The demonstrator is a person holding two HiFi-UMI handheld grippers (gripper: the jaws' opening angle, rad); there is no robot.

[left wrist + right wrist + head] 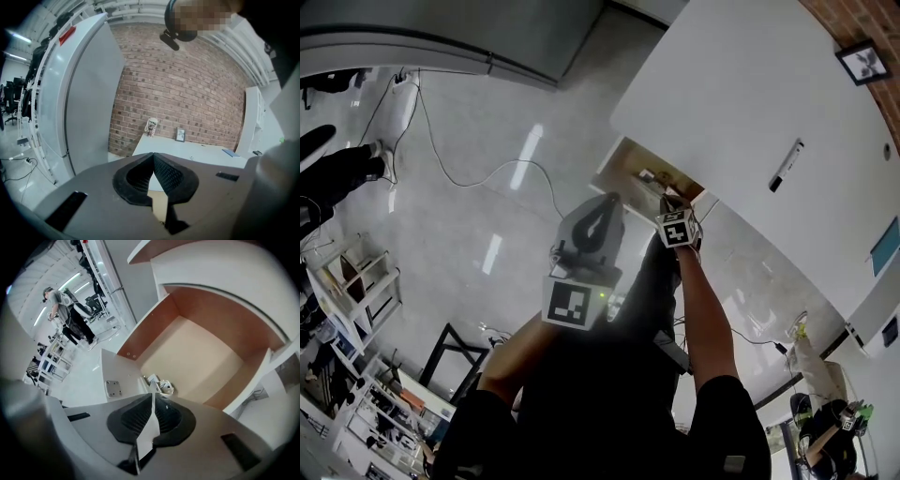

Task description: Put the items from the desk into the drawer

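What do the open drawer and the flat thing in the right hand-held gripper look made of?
The drawer: wood or laminate board, matte tan floor, reddish-brown walls. The white sheet clamped in the right hand-held gripper: thin, matte, probably paper or card.

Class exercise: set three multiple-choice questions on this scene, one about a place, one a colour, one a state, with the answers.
1. Where does the right gripper point? A at the picture frame; B into the open drawer; C at a floor cable.
2. What colour is the sheet it grips? A white; B red; C blue.
3. What state is the left gripper in? A wide open; B shut on a cup; C shut, empty.
Answers: B, the drawer lies beyond its jaws; A, a white edge shows between them; C, they meet with nothing between.
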